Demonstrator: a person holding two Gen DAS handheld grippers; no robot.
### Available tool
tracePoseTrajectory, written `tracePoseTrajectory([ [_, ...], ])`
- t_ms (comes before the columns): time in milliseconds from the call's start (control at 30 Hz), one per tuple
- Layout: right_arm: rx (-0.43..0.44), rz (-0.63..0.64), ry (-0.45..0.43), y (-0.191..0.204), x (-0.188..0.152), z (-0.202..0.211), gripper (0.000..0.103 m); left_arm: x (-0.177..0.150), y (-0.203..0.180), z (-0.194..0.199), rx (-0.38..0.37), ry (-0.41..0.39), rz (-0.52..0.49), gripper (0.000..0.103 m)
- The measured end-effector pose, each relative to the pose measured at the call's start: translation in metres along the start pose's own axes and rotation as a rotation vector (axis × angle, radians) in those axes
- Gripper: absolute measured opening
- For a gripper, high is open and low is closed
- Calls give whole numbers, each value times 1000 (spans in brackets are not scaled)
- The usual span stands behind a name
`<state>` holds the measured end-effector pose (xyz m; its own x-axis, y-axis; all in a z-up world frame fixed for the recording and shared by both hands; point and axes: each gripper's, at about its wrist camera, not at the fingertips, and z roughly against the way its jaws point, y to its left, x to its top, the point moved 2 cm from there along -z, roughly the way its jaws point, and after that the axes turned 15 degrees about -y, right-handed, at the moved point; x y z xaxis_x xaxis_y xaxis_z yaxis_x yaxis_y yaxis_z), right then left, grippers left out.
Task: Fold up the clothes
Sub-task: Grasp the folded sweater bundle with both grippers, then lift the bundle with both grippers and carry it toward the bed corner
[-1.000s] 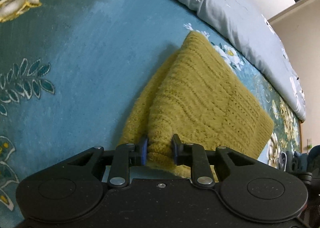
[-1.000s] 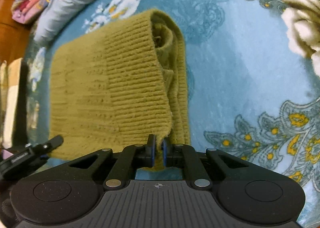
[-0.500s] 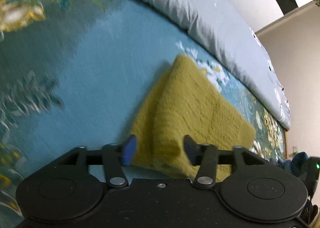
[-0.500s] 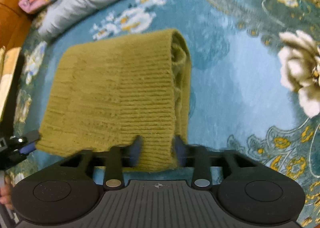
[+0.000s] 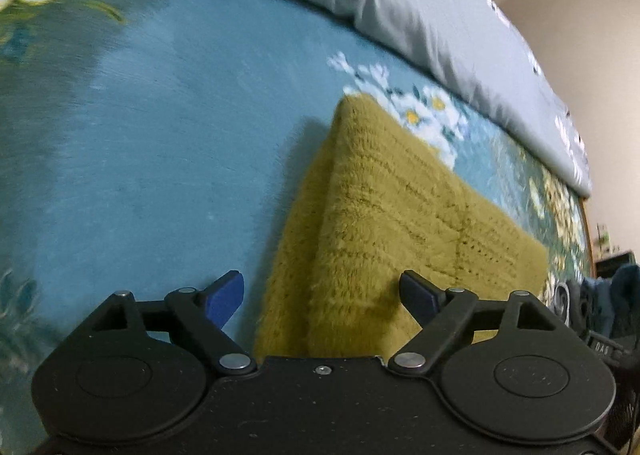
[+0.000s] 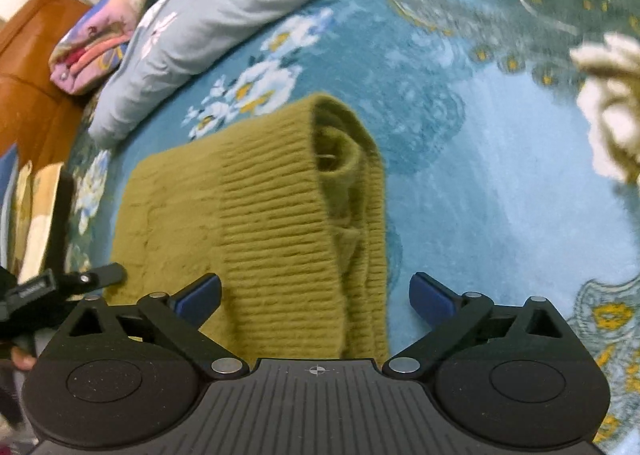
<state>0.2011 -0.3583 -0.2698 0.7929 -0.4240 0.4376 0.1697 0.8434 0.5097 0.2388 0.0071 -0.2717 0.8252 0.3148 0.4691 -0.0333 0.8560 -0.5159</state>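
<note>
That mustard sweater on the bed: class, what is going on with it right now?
A person with a gripper in each hand is folding the mustard sweater on the blue floral bedspread. It lies folded. The left gripper and right gripper have just been opening and now stand open, pads clear of the knit, its near edge between them.

Bed surface covered by teal floral blanket. Folded mustard-yellow knit sweater lay flat on it. Rumpled grey floral duvet lay along far edge; pink folded fabric just beyond.
</note>
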Motion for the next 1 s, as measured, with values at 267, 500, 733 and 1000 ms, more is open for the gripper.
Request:
tracePoseTrajectory([
  [267, 123, -68, 14, -17, 8, -19, 102, 0, -7, -20, -77, 28, -36, 86],
  [500, 171, -66, 48, -18, 17, -27, 101, -1, -15, -27, -80, 12, -38, 78],
  [733, 186, -117, 66, -12, 20, -34, 66, -3, -20, -24, -44, -1, -39, 62],
  [1000, 182, -63, 100, 9, 30, -23, 36, -1, -44, -9, 3, -32, -104, 27],
])
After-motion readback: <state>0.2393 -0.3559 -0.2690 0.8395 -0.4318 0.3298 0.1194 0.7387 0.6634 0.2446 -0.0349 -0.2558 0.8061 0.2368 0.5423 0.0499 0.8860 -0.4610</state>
